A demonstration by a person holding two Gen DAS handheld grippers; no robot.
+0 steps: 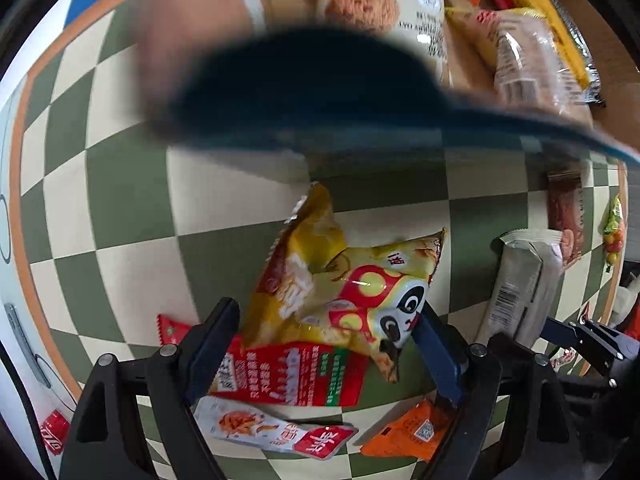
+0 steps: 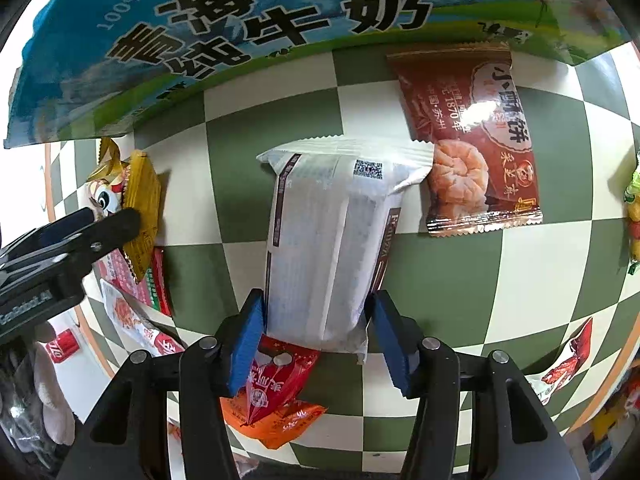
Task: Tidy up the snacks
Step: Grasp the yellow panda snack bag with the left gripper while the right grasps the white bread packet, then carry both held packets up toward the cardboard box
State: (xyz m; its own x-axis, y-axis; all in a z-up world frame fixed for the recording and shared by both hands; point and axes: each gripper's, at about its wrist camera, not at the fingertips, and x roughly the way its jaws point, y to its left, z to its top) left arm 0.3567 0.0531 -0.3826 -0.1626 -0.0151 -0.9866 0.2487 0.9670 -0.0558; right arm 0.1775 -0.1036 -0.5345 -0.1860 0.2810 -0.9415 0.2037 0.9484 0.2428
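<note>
A puffed yellow snack bag with a panda face [image 1: 340, 292] lies on top of a red packet [image 1: 296, 376]. My left gripper [image 1: 326, 308] points straight down over it, open, with the bag between its fingers and a gap at the left pad. A white foil packet [image 2: 320, 240] lies lengthwise on the checked cloth. My right gripper [image 2: 318, 298] is shut on its near end, both blue pads against its sides. The right wrist view shows the left gripper [image 2: 104, 218] at the far left beside the yellow bag [image 2: 140, 200].
A milk carton box [image 2: 240, 40] with blue and green print stands at the back; its blurred flap [image 1: 300, 92] hangs over packets inside [image 1: 360, 4]. A brown pastry packet [image 2: 468, 140], red [image 2: 276, 376] and orange [image 2: 276, 420] sachets and a white-red packet [image 1: 272, 428] lie around.
</note>
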